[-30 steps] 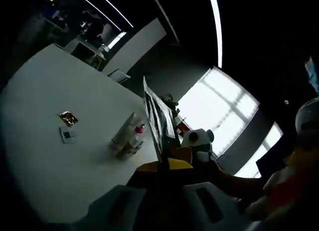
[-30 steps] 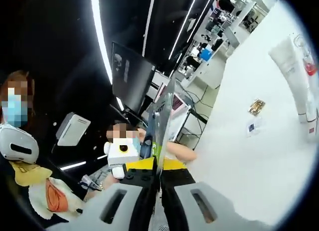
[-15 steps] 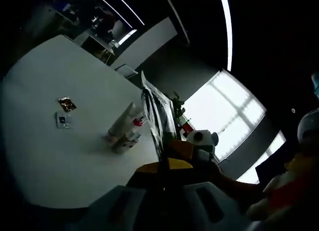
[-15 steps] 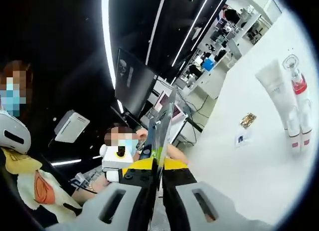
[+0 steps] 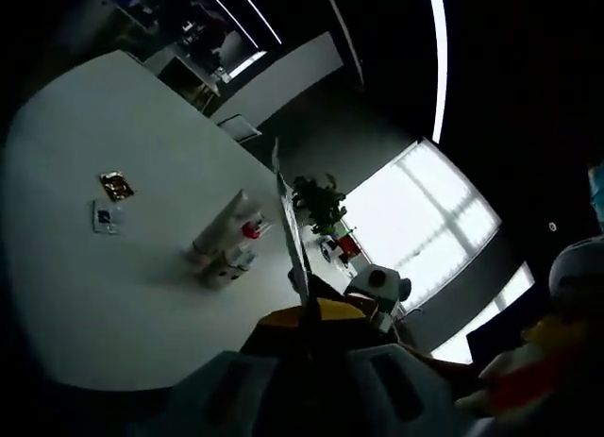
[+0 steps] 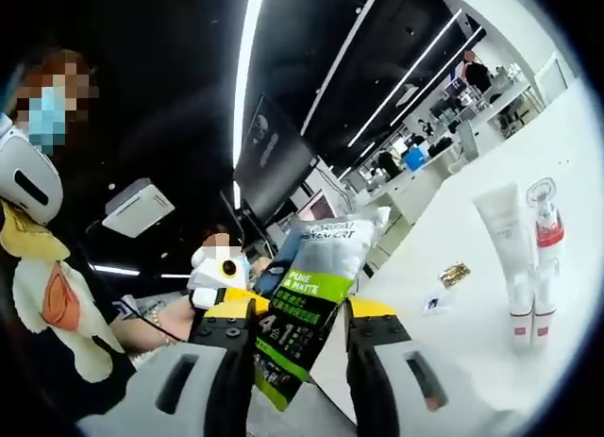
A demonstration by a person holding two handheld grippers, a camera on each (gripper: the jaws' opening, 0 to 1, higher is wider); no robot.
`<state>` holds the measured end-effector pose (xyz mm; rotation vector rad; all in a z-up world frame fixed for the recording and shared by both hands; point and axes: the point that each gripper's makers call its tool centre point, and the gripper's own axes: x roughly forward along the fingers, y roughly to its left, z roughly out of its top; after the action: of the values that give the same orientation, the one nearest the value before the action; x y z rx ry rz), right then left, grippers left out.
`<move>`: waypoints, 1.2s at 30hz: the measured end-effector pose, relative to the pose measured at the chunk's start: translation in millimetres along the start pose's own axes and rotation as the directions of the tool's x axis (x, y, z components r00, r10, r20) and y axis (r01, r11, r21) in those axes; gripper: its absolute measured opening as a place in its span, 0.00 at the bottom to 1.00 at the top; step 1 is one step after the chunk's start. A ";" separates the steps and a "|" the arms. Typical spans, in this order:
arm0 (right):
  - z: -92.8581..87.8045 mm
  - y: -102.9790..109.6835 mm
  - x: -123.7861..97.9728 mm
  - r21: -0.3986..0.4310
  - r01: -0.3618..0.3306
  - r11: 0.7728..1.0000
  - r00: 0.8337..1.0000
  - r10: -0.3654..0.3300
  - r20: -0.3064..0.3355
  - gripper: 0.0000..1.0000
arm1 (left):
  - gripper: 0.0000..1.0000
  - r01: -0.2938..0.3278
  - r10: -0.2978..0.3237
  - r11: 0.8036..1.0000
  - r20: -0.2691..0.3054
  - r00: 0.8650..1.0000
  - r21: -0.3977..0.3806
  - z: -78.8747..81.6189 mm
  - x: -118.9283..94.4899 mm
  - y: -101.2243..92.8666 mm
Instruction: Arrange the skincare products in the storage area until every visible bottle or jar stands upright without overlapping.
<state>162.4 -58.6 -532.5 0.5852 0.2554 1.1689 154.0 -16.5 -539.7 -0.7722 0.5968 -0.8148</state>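
Note:
A flat silver, black and green sachet (image 5: 291, 225) rises edge-on from my left gripper (image 5: 309, 314), which is shut on its lower end. In the right gripper view the same sachet (image 6: 316, 286) shows its printed face between the spread jaws of my right gripper (image 6: 300, 310), which is open and apart from it. On the white table (image 5: 85, 305) a white tube (image 5: 219, 231) and a red-topped pump bottle (image 5: 250, 231) stand close together with small bottles at their foot. The white tube (image 6: 510, 243) and the pump bottle (image 6: 545, 231) stand upright, far from both grippers.
A gold sachet (image 5: 116, 184) and a small card (image 5: 104, 215) lie on the table left of the bottles. A potted plant (image 5: 319, 201) stands past the table's far edge. A dark monitor (image 6: 274, 159) and a person's hand (image 6: 160, 319) are beyond the right gripper.
My right gripper's jaws have spread apart and let go of the sachet, whose face now shows in the right gripper view. The left gripper keeps its hold. Both cameras have shifted.

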 end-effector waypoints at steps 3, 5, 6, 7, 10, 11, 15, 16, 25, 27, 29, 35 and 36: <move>-5.6 -3.1 -2.0 -0.007 0.014 1.000 1.000 -0.014 -0.019 0.50 | 0.00 -0.010 0.010 1.000 -0.030 0.999 0.010 -2.6 2.5 4.6; -9.0 -3.6 -4.5 -0.012 0.019 1.000 0.999 -0.019 -0.032 0.51 | 0.00 -0.005 0.006 1.000 -0.048 0.999 0.022 -4.0 4.8 4.0; -9.8 -3.5 -6.4 -0.014 0.022 1.000 0.999 -0.022 -0.034 0.52 | 0.00 -0.002 0.003 1.000 -0.051 0.999 0.030 -4.2 6.0 3.5; -10.2 -3.9 -7.5 -0.014 0.024 1.000 0.999 -0.025 -0.035 0.54 | 0.00 -0.003 0.004 1.000 -0.053 0.999 0.029 -4.1 7.1 3.8; -10.0 -8.2 -12.7 -0.018 0.052 0.998 0.998 -0.053 -0.031 0.61 | 0.00 -0.007 0.008 1.000 -0.064 0.998 0.012 -4.2 10.6 6.7; -9.7 -9.6 -14.1 -0.022 0.060 0.998 0.998 -0.061 -0.031 0.64 | 0.00 -0.007 0.008 1.000 -0.068 0.998 0.009 -1.1 9.9 11.9; -10.5 -18.0 -22.0 -0.050 0.110 0.993 0.992 -0.113 -0.050 0.73 | 0.00 0.019 -0.017 1.000 -0.109 0.994 0.022 -2.3 17.3 9.8; -11.4 -20.9 -25.4 -0.069 0.121 0.990 0.990 -0.125 -0.062 0.75 | 0.00 0.022 -0.019 0.999 -0.119 0.993 0.025 -0.6 19.6 12.2; -12.0 -36.7 -48.0 -0.091 0.198 0.976 0.977 -0.204 -0.066 0.88 | 0.00 -0.022 0.019 1.000 -0.175 0.984 -0.012 7.7 39.2 35.2; -12.1 -39.1 -52.3 -0.093 0.218 0.972 0.973 -0.224 -0.061 0.90 | 0.00 -0.038 0.032 0.999 -0.185 0.982 -0.030 7.2 43.2 41.2; -11.9 -42.9 -57.1 -0.095 0.240 0.966 0.967 -0.246 -0.060 0.93 | 0.00 -0.050 0.043 0.998 -0.191 0.981 -0.032 7.5 46.0 47.6; -9.8 -52.2 -68.4 -0.103 0.291 0.951 0.954 -0.297 -0.048 1.00 | 0.00 -0.075 0.067 0.997 -0.192 0.979 -0.035 2.7 51.3 56.2; -10.2 -53.4 -70.3 -0.106 0.300 0.948 0.951 -0.306 -0.051 1.00 | 0.00 -0.081 0.073 0.996 -0.192 0.979 -0.036 2.1 51.8 59.4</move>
<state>172.6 -134.1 -578.2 0.4047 0.3320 0.8974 208.7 -31.1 -594.5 -0.7109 0.8130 -0.8113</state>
